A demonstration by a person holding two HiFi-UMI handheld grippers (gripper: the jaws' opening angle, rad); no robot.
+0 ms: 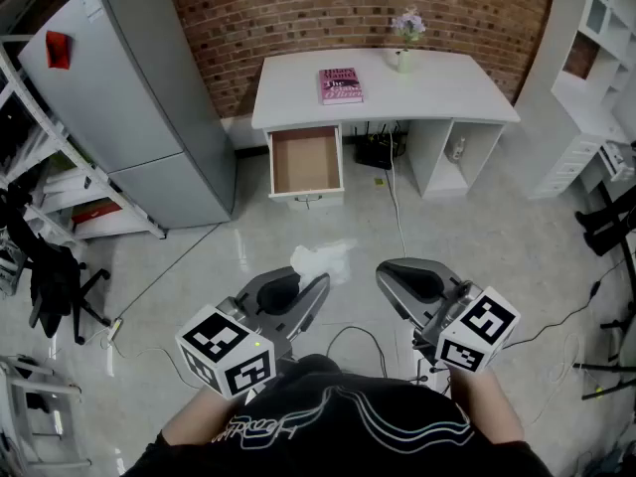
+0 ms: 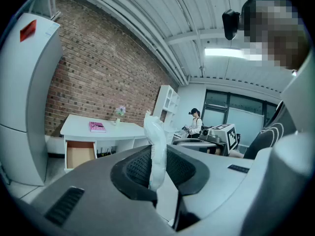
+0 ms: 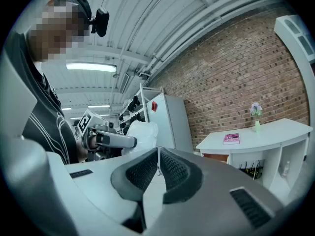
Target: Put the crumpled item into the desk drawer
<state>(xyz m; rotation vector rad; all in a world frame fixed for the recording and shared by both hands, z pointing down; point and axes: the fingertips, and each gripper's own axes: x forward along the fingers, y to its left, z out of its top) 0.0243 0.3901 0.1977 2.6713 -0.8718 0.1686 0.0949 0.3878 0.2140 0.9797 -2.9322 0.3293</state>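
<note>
The crumpled item (image 1: 323, 259) is a white, scrunched plastic wad. My left gripper (image 1: 316, 284) is shut on its lower end, and it sticks up from between the dark pads in the left gripper view (image 2: 153, 136). The right gripper view shows the same wad (image 3: 140, 134) at the left gripper's tip. My right gripper (image 1: 390, 278) is held beside it, shut, with nothing between its pads (image 3: 142, 173). The white desk (image 1: 447, 87) stands ahead against the brick wall. Its drawer (image 1: 306, 189) is pulled out at the left side, showing a bare brown bottom.
A pink book (image 1: 341, 84) and a small flower vase (image 1: 405, 30) are on the desk top. A grey refrigerator (image 1: 139, 97) stands left of the desk, with shelving (image 1: 60, 167) beside it. Cables (image 1: 396, 207) run across the floor. A person (image 2: 196, 122) stands far off.
</note>
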